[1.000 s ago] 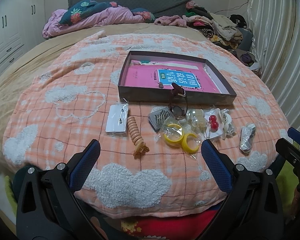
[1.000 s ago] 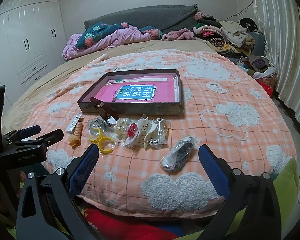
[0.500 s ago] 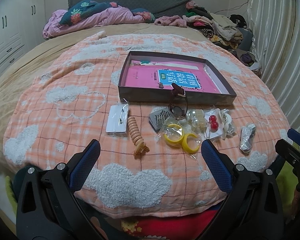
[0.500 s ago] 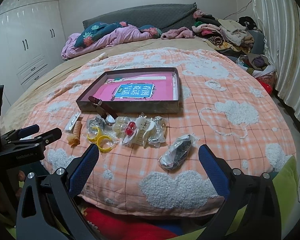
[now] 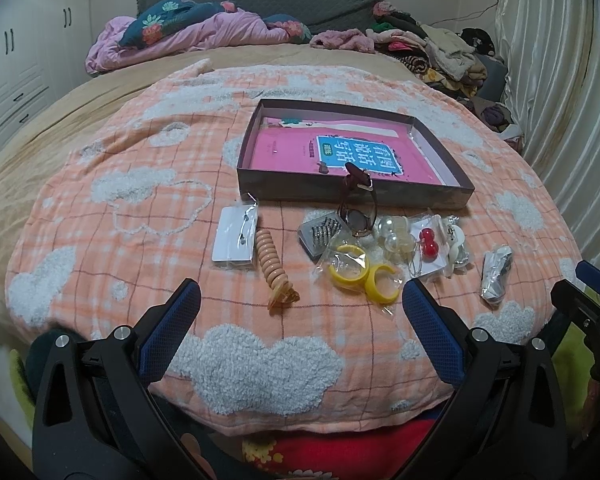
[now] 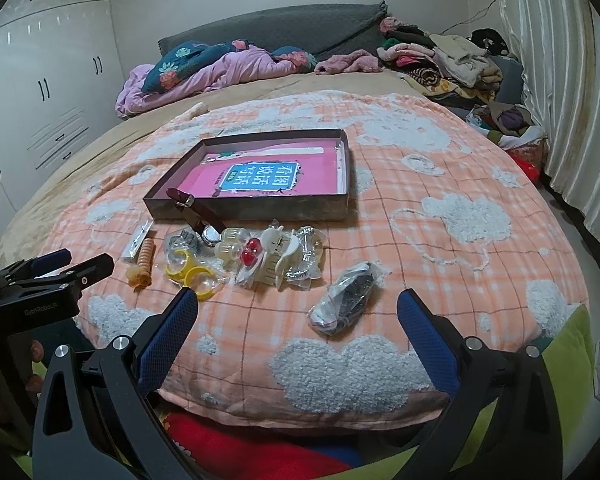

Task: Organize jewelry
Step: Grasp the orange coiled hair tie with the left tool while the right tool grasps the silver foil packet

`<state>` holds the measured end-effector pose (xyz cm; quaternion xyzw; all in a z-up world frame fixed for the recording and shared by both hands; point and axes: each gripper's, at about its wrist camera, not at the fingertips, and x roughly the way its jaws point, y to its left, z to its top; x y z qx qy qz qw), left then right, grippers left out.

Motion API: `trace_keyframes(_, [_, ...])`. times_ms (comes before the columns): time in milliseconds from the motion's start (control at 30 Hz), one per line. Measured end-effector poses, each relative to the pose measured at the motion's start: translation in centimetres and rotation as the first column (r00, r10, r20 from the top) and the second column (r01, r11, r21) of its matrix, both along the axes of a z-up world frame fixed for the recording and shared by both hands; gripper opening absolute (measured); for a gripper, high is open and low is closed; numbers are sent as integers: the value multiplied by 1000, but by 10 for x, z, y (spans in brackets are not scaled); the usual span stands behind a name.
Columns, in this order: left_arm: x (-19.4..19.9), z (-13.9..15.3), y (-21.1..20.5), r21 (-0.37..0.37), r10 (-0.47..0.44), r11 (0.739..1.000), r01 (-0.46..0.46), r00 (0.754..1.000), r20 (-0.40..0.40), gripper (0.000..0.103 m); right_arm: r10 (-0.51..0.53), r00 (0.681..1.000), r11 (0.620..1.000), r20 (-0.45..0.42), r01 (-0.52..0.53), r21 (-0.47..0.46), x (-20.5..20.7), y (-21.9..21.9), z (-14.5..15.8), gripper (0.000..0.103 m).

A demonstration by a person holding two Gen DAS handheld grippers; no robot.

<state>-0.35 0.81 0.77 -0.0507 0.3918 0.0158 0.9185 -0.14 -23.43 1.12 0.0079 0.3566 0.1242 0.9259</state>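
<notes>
A shallow dark box [image 5: 352, 194] with a pink liner lies on the orange blanket; it also shows in the right wrist view [image 6: 252, 206]. In front of it lie a brown-strap watch [image 5: 356, 208], a white earring card [image 5: 236, 238], a peach spiral hair tie [image 5: 274, 266], yellow rings in a bag [image 5: 360, 272], red beads [image 5: 428, 242], clear beads [image 5: 396, 234] and a silvery bagged item [image 5: 496, 272] [image 6: 348, 302]. My left gripper [image 5: 296, 320] is open and empty, near the hair tie. My right gripper [image 6: 298, 320] is open and empty, just short of the silvery bag.
The orange blanket [image 5: 140, 200] covers the bed's near end. Pink and floral bedding [image 5: 188, 32] lies at the headboard. A clothes pile [image 5: 440, 52] is at the far right. A curtain [image 6: 560, 100] hangs on the right, white wardrobes [image 6: 40, 80] on the left.
The right wrist view has shifted slightly, with the items sitting a little higher and nearer. The left gripper has hardly moved. Both stay open.
</notes>
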Motion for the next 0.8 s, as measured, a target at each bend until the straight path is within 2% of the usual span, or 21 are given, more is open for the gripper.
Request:
trace_keyframes(367, [7, -17, 14, -11, 65, 998, -65, 996, -57, 95, -140, 989, 990, -52, 141, 1, 25, -34, -16, 99])
trace_keyframes(533, [11, -27, 19, -10, 84, 996, -85, 993, -84, 95, -141, 984, 989, -112, 145, 23, 41, -40, -33, 99])
trace_keyframes(667, [20, -43, 28, -26, 104, 994, -108, 986, -131, 95, -114, 978, 993, -173, 118, 15, 56, -32, -50, 87])
trace_keyframes(800, [31, -55, 33, -22, 120, 992, -125, 980, -156, 95, -99, 977, 995, -188, 101, 4, 65, -22, -61, 87])
